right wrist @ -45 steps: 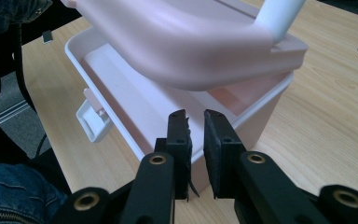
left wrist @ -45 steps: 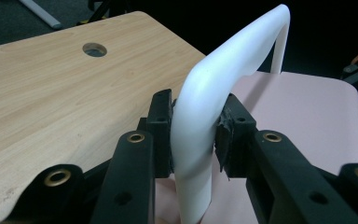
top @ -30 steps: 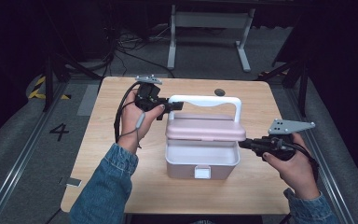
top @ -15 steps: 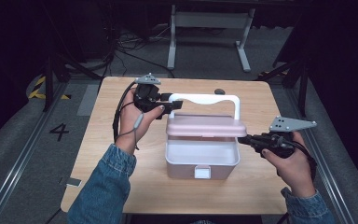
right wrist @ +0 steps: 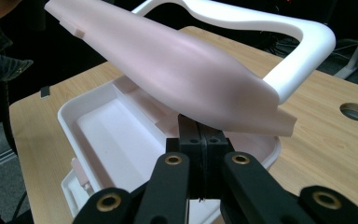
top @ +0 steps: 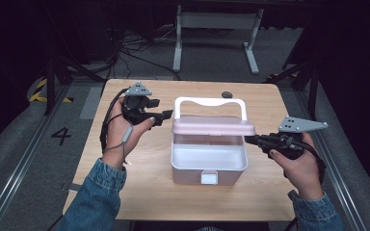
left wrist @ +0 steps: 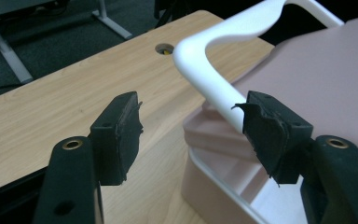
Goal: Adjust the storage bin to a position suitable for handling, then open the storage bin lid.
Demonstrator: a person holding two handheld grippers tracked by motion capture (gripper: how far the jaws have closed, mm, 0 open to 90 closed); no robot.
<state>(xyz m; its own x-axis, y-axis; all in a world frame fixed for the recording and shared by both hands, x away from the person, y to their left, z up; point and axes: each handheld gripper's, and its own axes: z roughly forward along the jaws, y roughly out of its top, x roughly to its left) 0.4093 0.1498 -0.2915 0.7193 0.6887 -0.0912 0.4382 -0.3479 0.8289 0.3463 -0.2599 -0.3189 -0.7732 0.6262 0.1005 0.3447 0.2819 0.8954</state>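
A pale pink toolbox [top: 207,166] stands mid-table, its pink lid [top: 212,126] raised partway and its white handle [top: 209,101] upright behind. My left gripper [top: 166,115] is at the handle's left corner. Its jaws have just been opening, and in the left gripper view the left gripper [left wrist: 191,130] stands open with the handle [left wrist: 214,93] close to one pad, not pressed. My right gripper [top: 248,139] is shut. In the right gripper view the right gripper [right wrist: 198,126] has its tips tucked under the lid's [right wrist: 177,74] edge, above the open tray [right wrist: 107,126].
The wooden table [top: 139,192] has a round cable hole [top: 227,94] behind the box. A white latch [top: 209,178] sticks out at the box's front. Bare wood lies to the left and in front. A metal stand [top: 214,21] and cables sit on the dark floor beyond.
My left gripper's jaws opened off the white handle and the hand slid a little to the left. The lid stays raised and the right hand has not moved.
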